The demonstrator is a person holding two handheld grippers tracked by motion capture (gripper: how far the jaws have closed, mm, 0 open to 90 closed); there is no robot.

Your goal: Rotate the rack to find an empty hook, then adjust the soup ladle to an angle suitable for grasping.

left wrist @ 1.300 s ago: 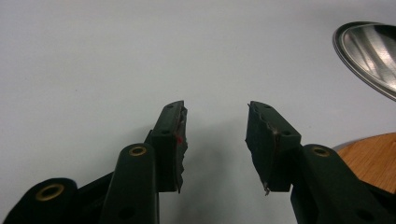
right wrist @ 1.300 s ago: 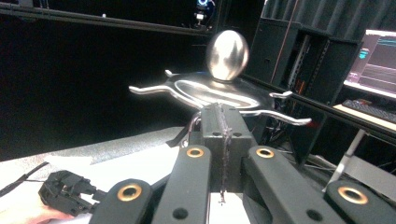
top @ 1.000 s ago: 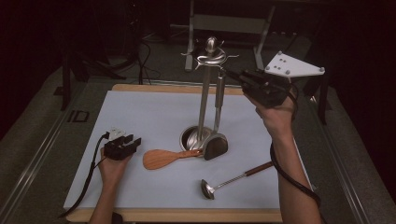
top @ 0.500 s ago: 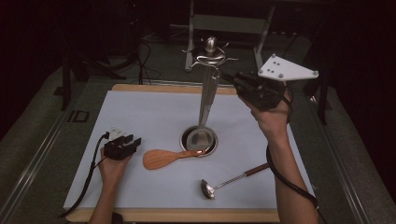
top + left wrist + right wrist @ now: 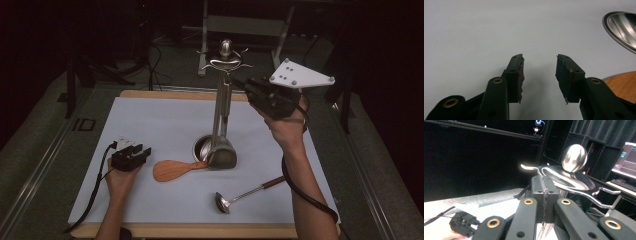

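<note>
No brand, label or legible writing appears on any object. High view: the right gripper (image 5: pixel 246 85), raised well above the table in the person's right hand (image 5: pixel 285 122), points left toward the top of the utensil stand (image 5: pixel 225 65), just beside its hooked crown; the forearm rises steeply from the bottom edge, and the grey plate (image 5: pixel 300 75) sits on top of the gripper. A metal spatula (image 5: pixel 222 150) hangs upright along the stand's post, its handle top at the gripper's tips and its blade low over the stand's round base (image 5: pixel 202 146). Right gripper view: the jaws are pressed together, with only a thin seam between the pads, and a sliver of metal shows below them; the stand's ball finial (image 5: pixel 574 157) and curved hooks lie just beyond. The left gripper (image 5: pixel 134 152) rests low on the white mat (image 5: pixel 150 125) in the left hand (image 5: pixel 120 177), well apart from the stand. Left gripper view: its jaws stand apart with nothing between them, over bare mat. A wooden spatula (image 5: pixel 172 170) lies flat just to the right of the left gripper, its handle reaching the stand's base. A ladle (image 5: pixel 247 192) lies on the mat nearer the front edge.
</note>
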